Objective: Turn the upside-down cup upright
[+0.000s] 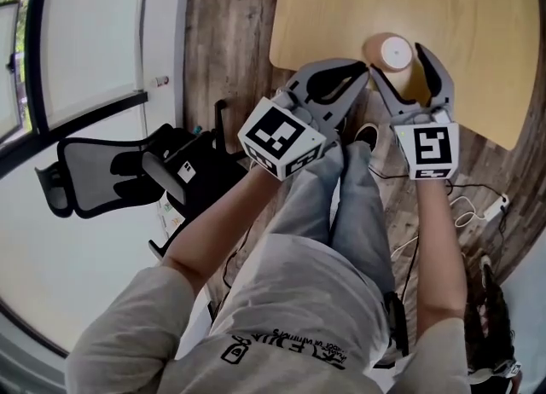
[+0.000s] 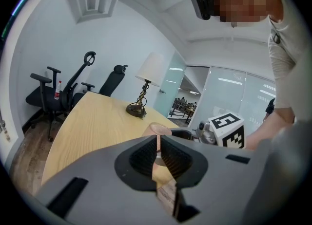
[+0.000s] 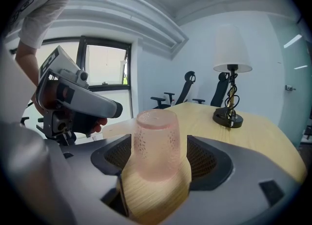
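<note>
Your right claw (image 1: 399, 60) is wide open with the cup (image 1: 394, 51) standing between its 2 jaws. In the right gripper view there is a gap on each side of the cup, so neither pad presses on it, and the claw holds nothing.

The cup is pale pink and see-through, with a dotted pattern. It stands upside down, base up and rim on the table (image 1: 478, 34), close to the table's near edge.

Your left claw (image 1: 358, 72) is closed, its 2 jaws together with nothing between them. It hangs just left of the cup and beside your right claw, at the table's edge. Whether its tip touches the cup I cannot tell.

Further back on the table stands 1 lamp (image 3: 231, 73) with a white shade.
</note>
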`<state>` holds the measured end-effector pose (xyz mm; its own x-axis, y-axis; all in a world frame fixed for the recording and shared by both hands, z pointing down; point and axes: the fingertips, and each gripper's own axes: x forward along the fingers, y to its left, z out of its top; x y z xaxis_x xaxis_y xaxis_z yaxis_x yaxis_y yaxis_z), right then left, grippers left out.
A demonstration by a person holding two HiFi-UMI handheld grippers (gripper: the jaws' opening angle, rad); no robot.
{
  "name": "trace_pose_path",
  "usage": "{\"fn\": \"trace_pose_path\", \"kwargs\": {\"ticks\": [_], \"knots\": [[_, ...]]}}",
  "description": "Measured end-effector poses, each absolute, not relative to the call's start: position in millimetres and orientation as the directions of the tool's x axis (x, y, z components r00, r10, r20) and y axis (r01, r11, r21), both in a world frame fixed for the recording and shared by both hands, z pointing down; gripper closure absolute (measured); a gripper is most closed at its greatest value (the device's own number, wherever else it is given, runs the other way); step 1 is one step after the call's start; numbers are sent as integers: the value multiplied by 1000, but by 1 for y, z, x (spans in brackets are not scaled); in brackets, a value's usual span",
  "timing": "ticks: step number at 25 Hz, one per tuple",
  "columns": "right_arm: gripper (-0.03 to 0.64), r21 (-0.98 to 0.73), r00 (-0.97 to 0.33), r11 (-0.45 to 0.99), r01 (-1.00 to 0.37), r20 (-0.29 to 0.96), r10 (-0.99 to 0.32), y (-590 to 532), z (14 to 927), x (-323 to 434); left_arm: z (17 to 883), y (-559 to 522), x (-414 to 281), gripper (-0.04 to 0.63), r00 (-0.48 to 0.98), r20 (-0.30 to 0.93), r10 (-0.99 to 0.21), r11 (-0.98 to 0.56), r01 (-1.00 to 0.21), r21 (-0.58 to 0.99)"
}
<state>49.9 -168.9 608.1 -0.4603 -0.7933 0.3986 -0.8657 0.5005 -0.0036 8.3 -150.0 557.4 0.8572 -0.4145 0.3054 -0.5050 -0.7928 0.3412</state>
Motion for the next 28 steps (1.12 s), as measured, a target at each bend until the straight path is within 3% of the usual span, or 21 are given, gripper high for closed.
{"fn": "trace_pose_path", "kwargs": {"ticks": [15, 22, 28], "knots": [[304, -52, -449, 469, -882, 396, -801, -173, 621, 60, 570, -148, 7, 558, 859, 320, -400, -781, -502, 371], [305, -309, -426, 333, -891, 316, -847, -170, 603, 86, 569, -146, 21, 495, 876, 322, -358, -796, -467, 385], [305, -610, -405, 208, -765, 203, -891, -173, 580, 105, 566, -144, 29, 469, 891, 315, -327, -808, -437, 395]]}}
